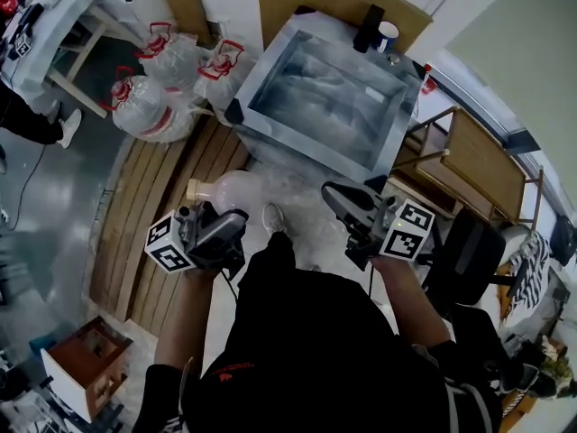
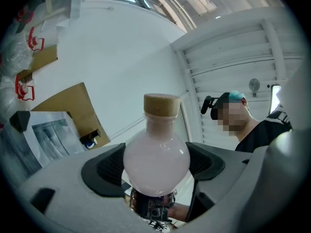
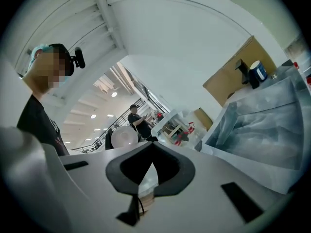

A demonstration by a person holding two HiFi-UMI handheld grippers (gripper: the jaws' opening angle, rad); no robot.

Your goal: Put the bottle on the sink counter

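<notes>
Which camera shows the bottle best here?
The left gripper view: the bottle, with its round pale body and cork stopper, fills the centre, clamped in the left tool. The head view shows it small, partly behind that tool. In the right gripper view it is at most a distant pale globe.

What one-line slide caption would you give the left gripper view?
Left gripper clamps a round, pale pink glass bottle with a tan cork stopper, the steel sink behind at left.

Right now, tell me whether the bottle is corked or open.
Corked. In the left gripper view a tan stopper sits in the neck of the round pale bottle, which the left tool grips between its jaws.
</notes>
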